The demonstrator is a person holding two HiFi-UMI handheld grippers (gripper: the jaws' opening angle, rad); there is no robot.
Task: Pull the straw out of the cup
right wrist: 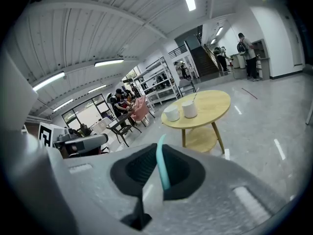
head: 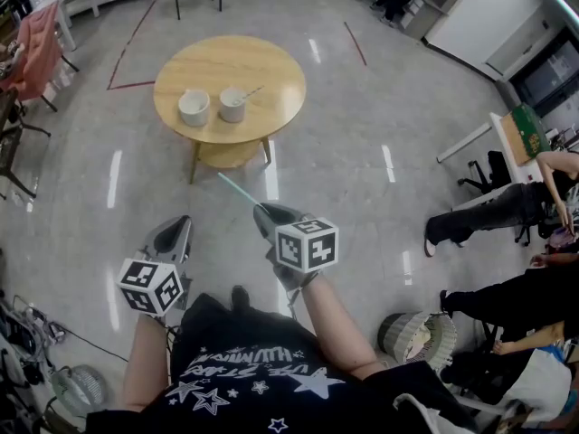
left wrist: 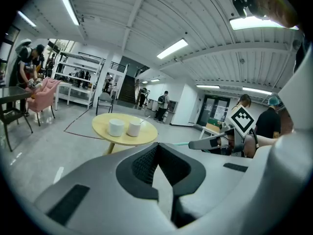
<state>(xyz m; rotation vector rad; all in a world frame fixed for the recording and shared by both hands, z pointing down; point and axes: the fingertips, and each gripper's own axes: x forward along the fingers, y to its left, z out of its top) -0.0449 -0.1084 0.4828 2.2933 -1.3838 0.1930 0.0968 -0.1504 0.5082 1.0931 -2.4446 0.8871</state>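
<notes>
Looking down in the head view, the right gripper grasps one end of a teal straw. The straw sticks out ahead of the jaws over the grey floor, well apart from the round wooden surface farther off. Two white cups stand side by side on that surface, the left cup and the right cup; a thin pale stick leans out of the right one. The left gripper hangs beside the right one with nothing in it, both just ahead of the person's dark star-printed shirt. In the left gripper view, the left gripper has its jaws pressed together with nothing between them. Beyond them stands the surface with the left cup and the right cup. At the right of that view the right gripper reaches in, and the straw pokes out of it level, clear of both cups. In the right gripper view, the right gripper is clenched on the straw, which rises between the dark pads with its free end curving slightly. The surface lies ahead with the left cup and the right cup on it. The left gripper shows at the left side.
</notes>
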